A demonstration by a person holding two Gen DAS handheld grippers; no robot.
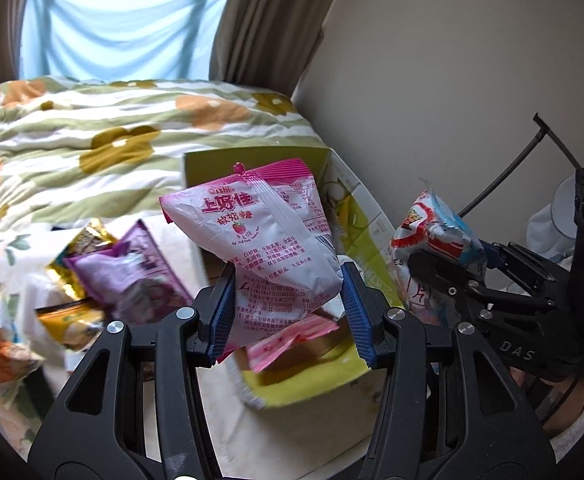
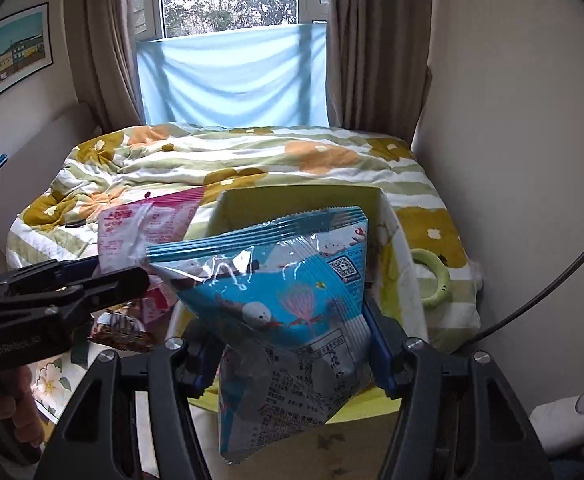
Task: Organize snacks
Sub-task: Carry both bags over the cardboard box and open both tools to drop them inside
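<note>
My left gripper [image 1: 288, 312] is shut on a pink and white Oishi snack bag [image 1: 268, 240] and holds it upright over the open yellow-green cardboard box [image 1: 355, 216]. The bag also shows in the right wrist view [image 2: 148, 228]. My right gripper [image 2: 288, 352] is shut on a blue snack bag [image 2: 288, 300] above the same box [image 2: 292, 200]. In the left wrist view the right gripper [image 1: 447, 264] appears at right with its bag [image 1: 431, 232]. Another pink packet [image 1: 292, 340] lies inside the box.
Loose snack packets, purple [image 1: 132, 276] and gold [image 1: 76, 248], lie left of the box on the table. A flowered quilt [image 2: 252, 160] covers the bed behind. A wall [image 2: 511, 160] is at right. A green ring [image 2: 435, 280] lies on the bed.
</note>
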